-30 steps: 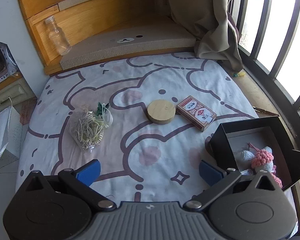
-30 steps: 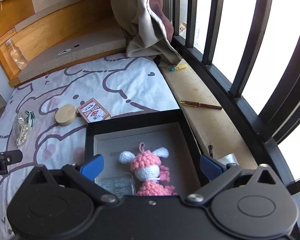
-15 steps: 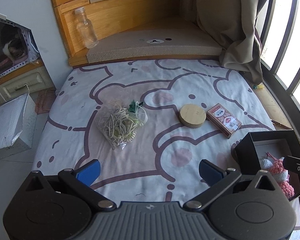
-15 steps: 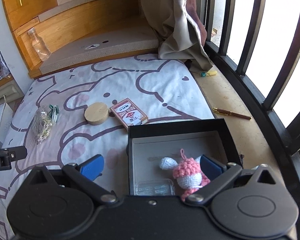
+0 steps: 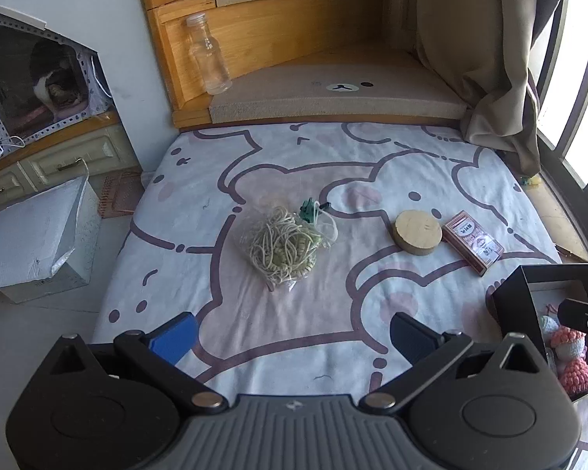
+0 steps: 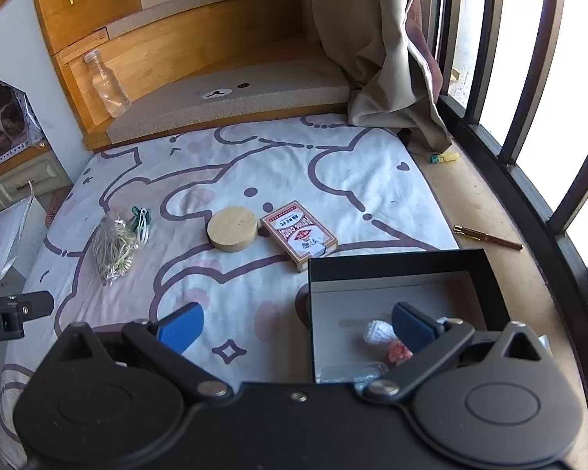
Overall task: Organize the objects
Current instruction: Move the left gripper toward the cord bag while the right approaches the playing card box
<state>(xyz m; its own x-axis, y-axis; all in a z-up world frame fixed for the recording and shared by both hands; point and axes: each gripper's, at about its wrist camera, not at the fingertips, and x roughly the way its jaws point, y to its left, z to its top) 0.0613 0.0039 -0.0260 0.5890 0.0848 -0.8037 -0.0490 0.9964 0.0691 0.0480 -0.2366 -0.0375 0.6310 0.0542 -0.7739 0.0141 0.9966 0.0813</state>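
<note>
A clear bag of pale cord (image 5: 284, 248) (image 6: 113, 250) with a green clip lies mid-mat. To its right sit a round wooden disc (image 5: 418, 232) (image 6: 233, 228) and a red card box (image 5: 473, 242) (image 6: 298, 234), side by side. A black open box (image 6: 392, 264) (image 5: 517, 293) at the mat's right edge holds a pink and white crochet doll (image 5: 570, 356) (image 6: 380, 331) and a clear case (image 6: 351, 372). My left gripper (image 5: 292, 337) is open above the mat, short of the bag. My right gripper (image 6: 296, 323) is open, straddling the box's left wall.
The mat (image 5: 372, 164) has a cartoon print. A glass bottle (image 5: 209, 60) stands on the wooden step behind. A curtain (image 6: 380, 51) and window bars are at the right, with a pen (image 6: 488, 237) on the sill. A white box (image 5: 35, 243) sits on the floor at left.
Both grippers have swung left. The cord bag now sits ahead of the left gripper, and the black box has slid to the right in both views. Nothing was grasped.
</note>
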